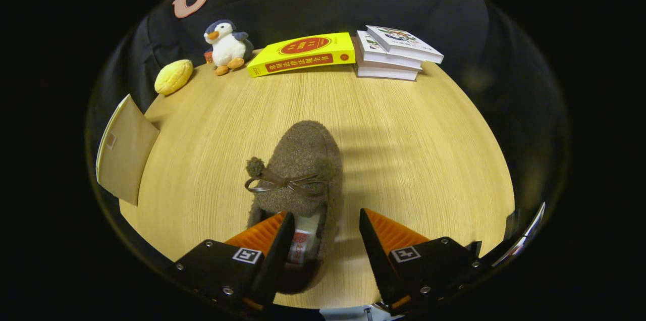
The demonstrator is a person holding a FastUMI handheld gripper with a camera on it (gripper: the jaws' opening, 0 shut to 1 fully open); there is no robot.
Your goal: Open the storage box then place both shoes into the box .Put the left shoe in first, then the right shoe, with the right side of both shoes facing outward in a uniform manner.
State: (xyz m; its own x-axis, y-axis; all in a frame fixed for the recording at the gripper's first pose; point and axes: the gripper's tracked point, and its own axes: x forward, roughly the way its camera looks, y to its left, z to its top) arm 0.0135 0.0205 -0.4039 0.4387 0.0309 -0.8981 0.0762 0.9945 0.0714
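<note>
A brown fuzzy slipper [302,164] with a ribbon bow and a pompom lies on the wooden table [414,149], toe pointing away from me. My gripper [325,217] is open and straddles the slipper's right side wall near the heel. The left finger [270,232] reaches into the shoe's opening, over the pale lining. The right finger [386,232] is outside the shoe, above bare table. Neither finger visibly presses on the wall. A tan box lid or flap [123,152] shows at the table's left edge.
Along the back of the table stand a plush penguin [227,46], a yellow bun-shaped toy [173,76], a yellow book [303,53] lying flat and a stack of white books [391,53]. Bare wood stretches right of the slipper.
</note>
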